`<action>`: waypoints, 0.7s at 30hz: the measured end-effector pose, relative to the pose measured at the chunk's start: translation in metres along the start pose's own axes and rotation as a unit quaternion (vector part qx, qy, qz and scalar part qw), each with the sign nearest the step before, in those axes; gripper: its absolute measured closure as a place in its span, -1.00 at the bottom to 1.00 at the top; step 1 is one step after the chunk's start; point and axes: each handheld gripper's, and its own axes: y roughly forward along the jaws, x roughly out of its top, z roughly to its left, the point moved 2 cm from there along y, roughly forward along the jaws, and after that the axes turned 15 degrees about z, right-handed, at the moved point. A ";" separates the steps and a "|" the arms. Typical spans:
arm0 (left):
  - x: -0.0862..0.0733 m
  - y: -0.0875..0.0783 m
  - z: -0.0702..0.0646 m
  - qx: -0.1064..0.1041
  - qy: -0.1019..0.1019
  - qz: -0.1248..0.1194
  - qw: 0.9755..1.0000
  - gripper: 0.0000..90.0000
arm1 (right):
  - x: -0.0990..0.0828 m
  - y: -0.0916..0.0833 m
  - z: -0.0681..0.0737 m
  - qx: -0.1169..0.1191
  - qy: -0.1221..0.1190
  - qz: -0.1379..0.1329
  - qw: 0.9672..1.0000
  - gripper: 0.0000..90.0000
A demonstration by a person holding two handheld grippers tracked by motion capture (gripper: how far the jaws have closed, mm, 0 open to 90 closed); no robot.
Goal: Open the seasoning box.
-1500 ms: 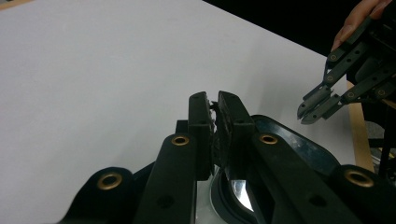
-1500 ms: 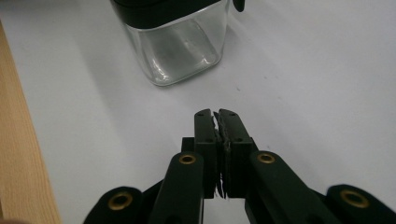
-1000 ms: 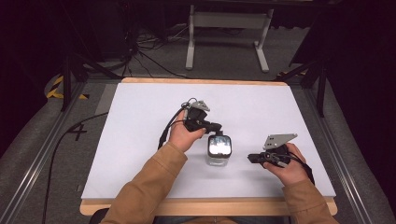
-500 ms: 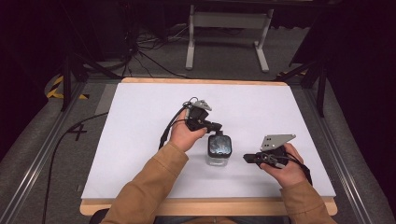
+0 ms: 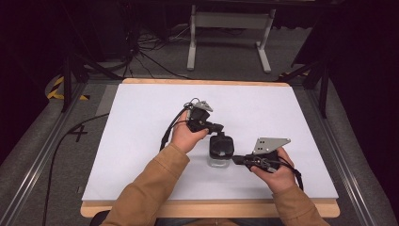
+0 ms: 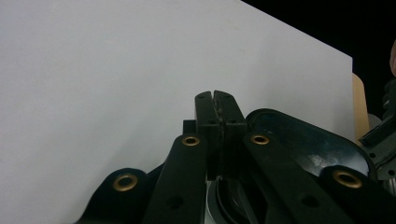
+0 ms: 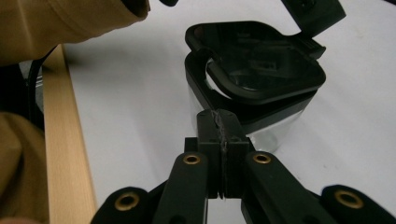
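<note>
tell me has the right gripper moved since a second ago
Yes. In the high view the right gripper, jaws just closed on nothing, has shifted left toward the clear container, which stays put on the table.

Clear container with a black lid, near the front of the table

The container (image 5: 220,153) stands upright on the white table (image 5: 141,141). Its body is transparent, and its black lid (image 7: 261,70) sits a little raised and tilted on the rim.
</note>
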 end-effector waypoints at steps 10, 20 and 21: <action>0.000 0.000 0.001 0.000 0.001 0.001 1.000 1.00 | 0.002 0.003 -0.001 -0.002 0.019 -0.031 0.999 1.00; 0.001 -0.024 -0.013 0.022 0.022 -0.019 0.999 0.99 | 0.004 -0.001 -0.002 -0.005 0.018 -0.043 0.999 1.00; -0.001 -0.036 -0.019 0.022 0.028 -0.019 0.999 0.99 | 0.005 -0.001 -0.003 -0.005 0.017 -0.044 0.999 1.00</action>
